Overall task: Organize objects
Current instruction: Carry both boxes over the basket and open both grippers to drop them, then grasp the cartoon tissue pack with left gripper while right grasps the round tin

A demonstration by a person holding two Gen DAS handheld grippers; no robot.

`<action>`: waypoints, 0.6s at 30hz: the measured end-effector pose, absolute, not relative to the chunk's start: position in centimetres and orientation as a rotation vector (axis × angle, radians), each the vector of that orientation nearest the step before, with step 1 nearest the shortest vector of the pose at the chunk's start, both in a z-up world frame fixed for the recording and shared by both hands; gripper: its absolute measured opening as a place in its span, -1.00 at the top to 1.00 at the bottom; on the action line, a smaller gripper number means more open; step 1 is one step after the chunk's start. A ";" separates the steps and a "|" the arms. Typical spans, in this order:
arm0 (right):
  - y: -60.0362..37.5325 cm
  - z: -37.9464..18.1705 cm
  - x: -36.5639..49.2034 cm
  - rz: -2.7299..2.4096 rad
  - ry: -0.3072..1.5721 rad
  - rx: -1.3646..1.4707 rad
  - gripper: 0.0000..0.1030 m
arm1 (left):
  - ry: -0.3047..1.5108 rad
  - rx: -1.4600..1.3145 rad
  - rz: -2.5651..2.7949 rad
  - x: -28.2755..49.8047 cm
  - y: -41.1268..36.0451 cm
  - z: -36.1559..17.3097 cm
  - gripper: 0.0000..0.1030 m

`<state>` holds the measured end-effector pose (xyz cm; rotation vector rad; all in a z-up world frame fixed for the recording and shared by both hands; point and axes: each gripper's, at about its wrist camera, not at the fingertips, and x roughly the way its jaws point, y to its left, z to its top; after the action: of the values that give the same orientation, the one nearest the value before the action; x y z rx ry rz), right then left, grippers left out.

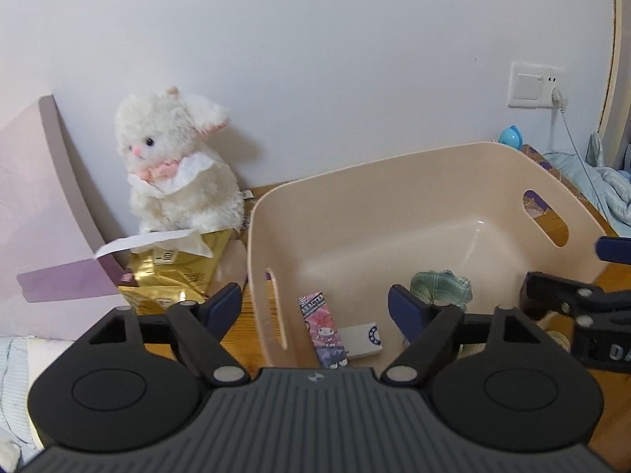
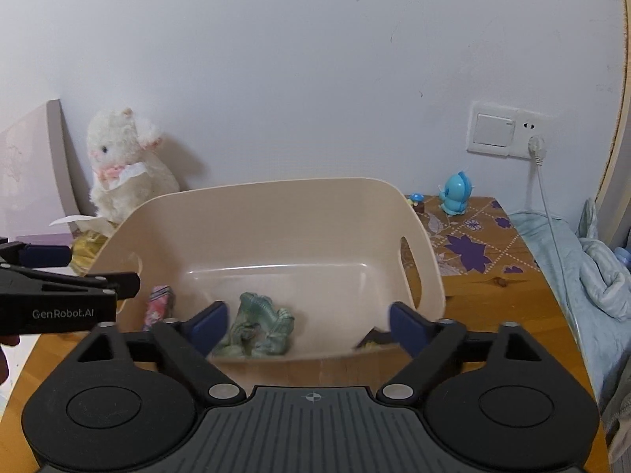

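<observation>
A beige plastic basket stands on the wooden table. Inside lie a green checked scrunchie, a pink cartoon pack and a small white box. My left gripper is open, its fingers straddling the basket's near-left wall with nothing between them. My right gripper is open at the basket's near rim, just above the scrunchie. A white plush rabbit sits against the wall left of the basket.
Gold packets and a pink board lie left of the basket. A blue toy and tiny mushroom figure stand on a flowered mat to the right. A wall socket with cable and blue bedding are further right.
</observation>
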<state>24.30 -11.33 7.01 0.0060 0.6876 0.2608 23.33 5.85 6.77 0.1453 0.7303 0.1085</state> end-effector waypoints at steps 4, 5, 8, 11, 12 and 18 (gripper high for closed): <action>-11.9 7.5 22.1 0.271 0.684 -0.023 -0.92 | 0.730 0.125 0.117 21.4 6.0 7.3 -0.67; -12.1 7.5 21.6 0.274 0.685 -0.028 -0.95 | 0.733 0.119 0.117 20.9 6.1 7.4 -0.68; -12.5 7.1 20.0 0.280 0.695 -0.041 -1.00 | 0.746 0.110 0.122 19.4 5.9 7.3 -0.74; -13.0 6.2 18.8 0.280 0.715 -0.052 -1.00 | 0.756 0.114 0.130 18.1 5.6 6.9 -0.75; -13.2 5.8 18.5 0.278 0.723 -0.053 -1.00 | 0.760 0.112 0.131 17.7 5.5 6.7 -0.75; -14.4 2.6 17.6 0.245 0.794 -0.053 -1.00 | 0.801 0.086 0.111 15.9 4.6 4.8 -0.75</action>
<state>17.57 -14.44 2.61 -0.0531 0.7935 0.2451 15.89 4.58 4.85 0.0861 0.8008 0.1109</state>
